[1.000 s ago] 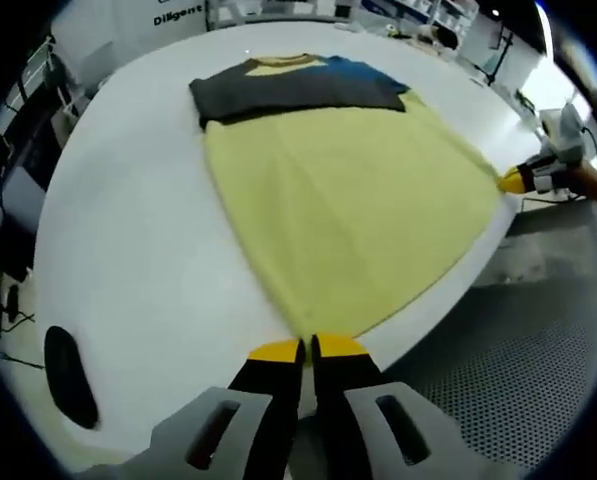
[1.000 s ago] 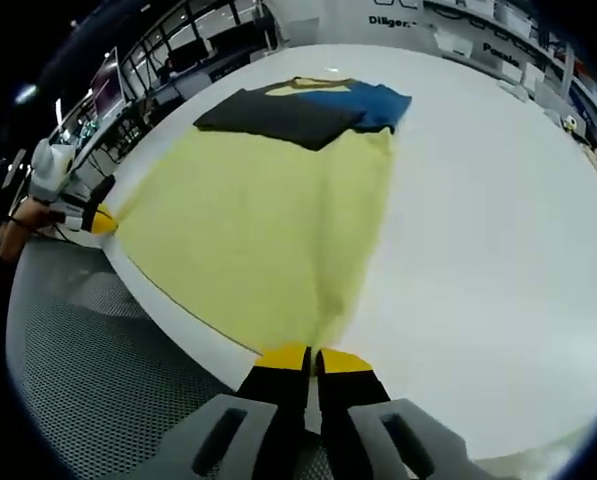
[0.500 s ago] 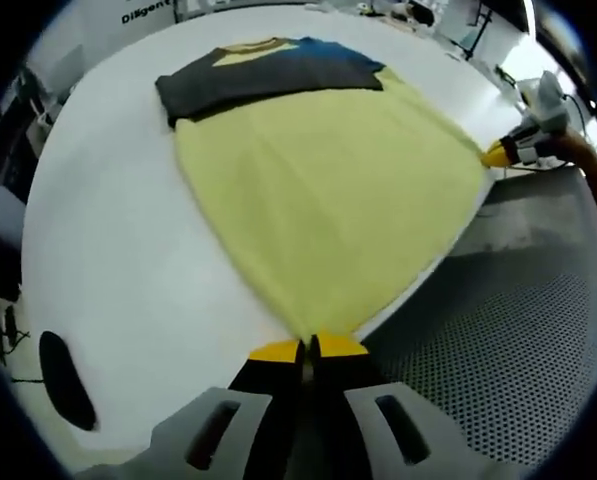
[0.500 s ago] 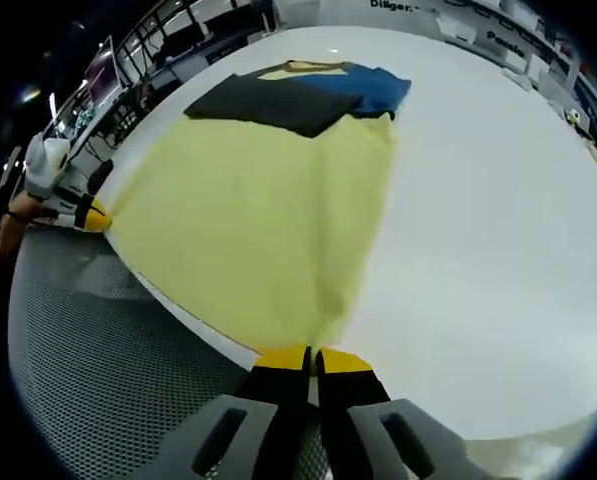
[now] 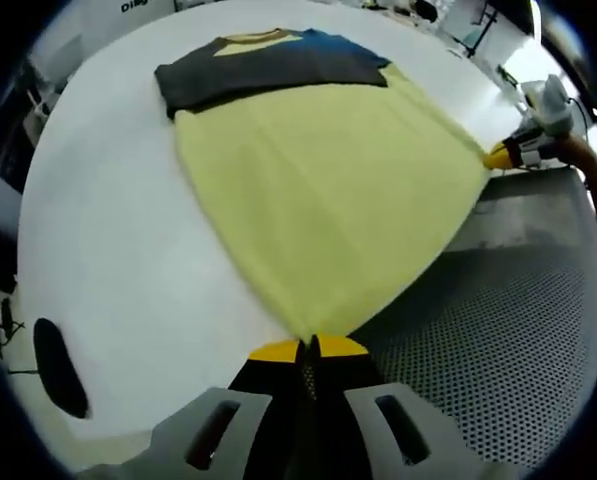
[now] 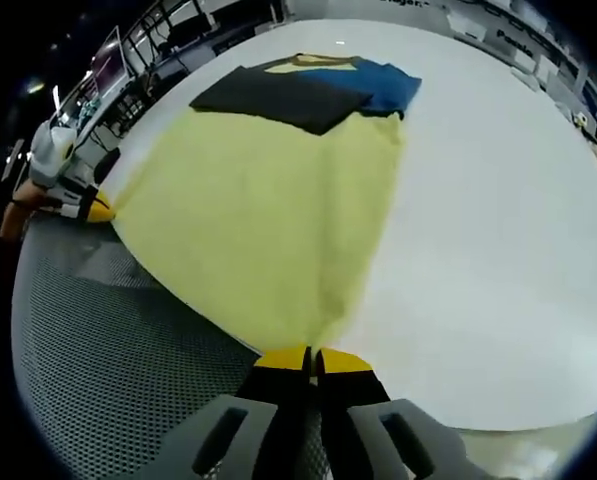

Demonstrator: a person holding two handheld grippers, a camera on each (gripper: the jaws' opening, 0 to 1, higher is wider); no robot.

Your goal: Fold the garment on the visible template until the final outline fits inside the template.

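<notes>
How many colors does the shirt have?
3. The shirt is yellow across its big body nearest the fingers, dark gray across the far folded band, and blue on the far sleeve. More colors may hide underneath.

Count: one garment [image 5: 318, 190], yellow body with dark-grey and blue top, centre frame. One white counter [image 5: 108, 260] under it. Two tools: left tool [image 5: 308, 349] bottom centre, right tool [image 6: 309, 361] bottom centre of its own view. One dark oval mark [image 5: 58, 365] lower left.
</notes>
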